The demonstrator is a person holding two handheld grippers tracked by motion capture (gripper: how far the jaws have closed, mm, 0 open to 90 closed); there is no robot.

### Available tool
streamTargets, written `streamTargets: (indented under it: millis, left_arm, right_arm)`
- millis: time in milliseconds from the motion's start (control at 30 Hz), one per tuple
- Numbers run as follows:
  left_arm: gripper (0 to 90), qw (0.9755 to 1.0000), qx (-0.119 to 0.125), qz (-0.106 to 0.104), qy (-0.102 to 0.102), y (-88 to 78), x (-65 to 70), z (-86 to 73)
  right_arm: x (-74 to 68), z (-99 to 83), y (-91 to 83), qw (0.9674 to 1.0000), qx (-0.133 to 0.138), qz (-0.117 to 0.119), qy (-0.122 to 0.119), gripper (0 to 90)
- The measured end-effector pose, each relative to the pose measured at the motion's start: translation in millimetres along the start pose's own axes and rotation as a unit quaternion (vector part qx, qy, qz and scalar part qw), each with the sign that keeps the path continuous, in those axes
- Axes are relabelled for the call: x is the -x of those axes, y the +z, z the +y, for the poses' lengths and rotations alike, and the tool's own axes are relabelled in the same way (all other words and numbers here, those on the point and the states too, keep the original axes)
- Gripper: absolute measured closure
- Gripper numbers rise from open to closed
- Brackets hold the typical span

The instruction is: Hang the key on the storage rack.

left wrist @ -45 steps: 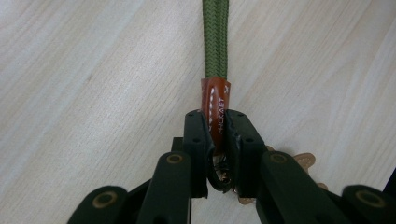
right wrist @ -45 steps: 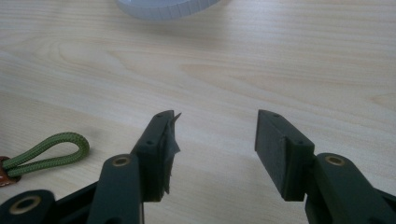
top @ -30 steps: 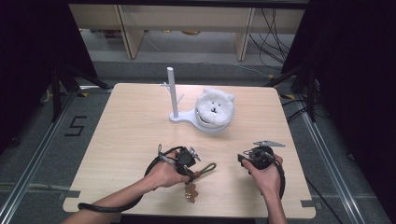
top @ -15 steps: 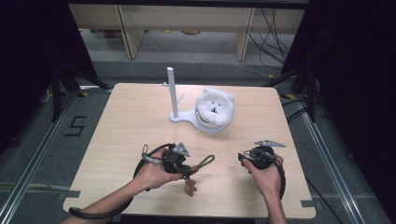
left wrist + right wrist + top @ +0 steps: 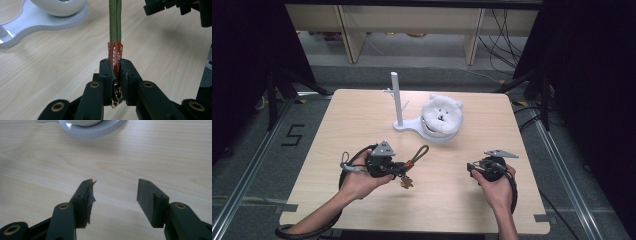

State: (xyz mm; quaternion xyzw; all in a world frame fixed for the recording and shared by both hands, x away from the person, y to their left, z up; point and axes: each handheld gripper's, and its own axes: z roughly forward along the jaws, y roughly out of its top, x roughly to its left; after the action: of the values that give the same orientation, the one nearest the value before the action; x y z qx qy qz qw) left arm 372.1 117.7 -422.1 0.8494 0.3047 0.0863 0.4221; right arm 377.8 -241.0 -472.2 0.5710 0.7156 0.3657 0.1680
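A: Left gripper view: the left gripper (image 5: 116, 72) pinches the keychain (image 5: 115, 56) by its leather tab, green cord running far toward the stand (image 5: 398, 100).

B: Right gripper (image 5: 476, 169), right of it, gapes empty; left is nearer.

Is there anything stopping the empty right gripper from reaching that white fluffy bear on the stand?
Probably not. The right gripper is open and holds nothing, and bare table lies between it and the bear.

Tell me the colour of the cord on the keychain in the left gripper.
Olive green cord, with a reddish-brown leather wrap; clearest in the left gripper view.
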Motion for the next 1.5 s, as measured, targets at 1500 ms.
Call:
streamTargets:
  millis: [1500]
  left_arm:
    - [79.6,0.9715,0.19,0.109,-0.09,-57.9,-44.5,-31.3]
  right_arm:
    - [-4.4,1.7,-1.1,0.9997,0.021,-0.012,-0.009,47.4]
